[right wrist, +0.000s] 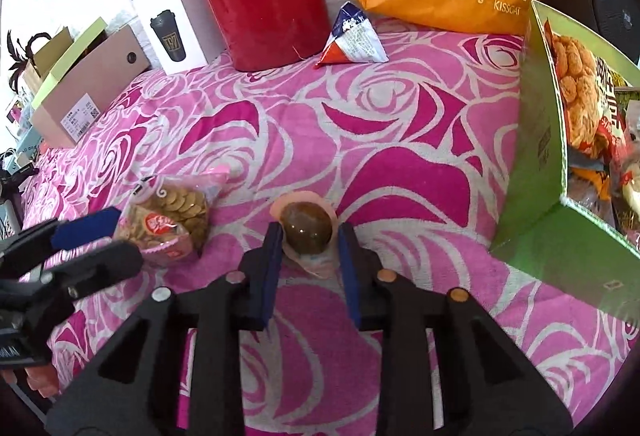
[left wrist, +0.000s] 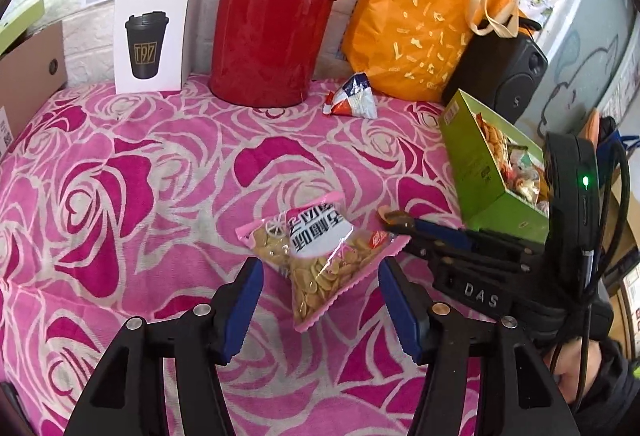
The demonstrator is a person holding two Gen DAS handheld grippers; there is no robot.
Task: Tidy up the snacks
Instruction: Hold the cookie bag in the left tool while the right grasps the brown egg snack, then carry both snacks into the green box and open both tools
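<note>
Left wrist view, left gripper [left wrist: 320,296] released around cracker packet [left wrist: 320,256], right gripper [right wrist: 310,248] grasping egg pouch [right wrist: 306,232]

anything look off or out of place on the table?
Nothing spilled or damaged. Loose snacks lie outside the green snack box: a pink biscuit packet between the open left gripper fingers, and a small triangular packet by the red thermos. The right gripper holds a packaged brown egg.

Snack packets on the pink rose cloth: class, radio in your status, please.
Left gripper open around clear pink-edged cracker packet. Right gripper shut on brown egg-shaped vacuum pack. Green cardboard snack box open; path unobstructed.
</note>
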